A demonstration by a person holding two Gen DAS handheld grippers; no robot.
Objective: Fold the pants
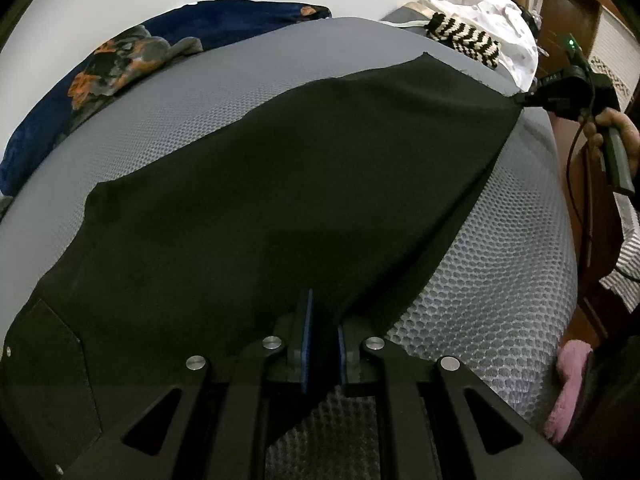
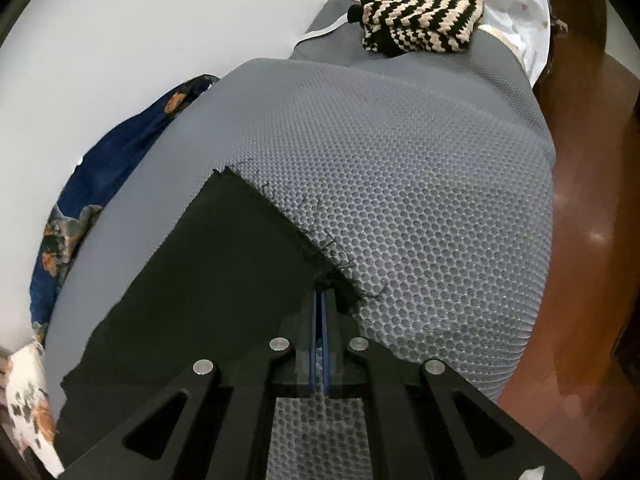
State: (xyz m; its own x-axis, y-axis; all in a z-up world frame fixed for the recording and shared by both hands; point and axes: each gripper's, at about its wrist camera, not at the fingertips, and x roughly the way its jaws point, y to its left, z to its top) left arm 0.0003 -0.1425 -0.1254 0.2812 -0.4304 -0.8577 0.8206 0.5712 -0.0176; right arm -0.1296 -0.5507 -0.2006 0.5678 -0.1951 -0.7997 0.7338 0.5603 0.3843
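Note:
Black pants [image 1: 280, 184] lie spread over a grey mesh mattress [image 1: 500, 272]. My left gripper [image 1: 324, 320] is shut on their near edge, cloth pinched between the blue pads. At the far right of the left wrist view, my right gripper [image 1: 524, 100] pinches the pants' far corner and pulls it taut, a hand around its handle. In the right wrist view the right gripper [image 2: 322, 294] is shut on the frayed hem corner of the pants [image 2: 208, 276], with loose threads trailing over the mattress [image 2: 420, 220].
A dark blue floral blanket [image 1: 120, 64] lies along the wall side. A black-and-cream zigzag knit [image 2: 420, 16] and a white dotted cloth [image 1: 488, 12] sit at the mattress's far end. A wooden floor [image 2: 592, 208] borders the right, with a pink fluffy slipper [image 1: 572, 384] there.

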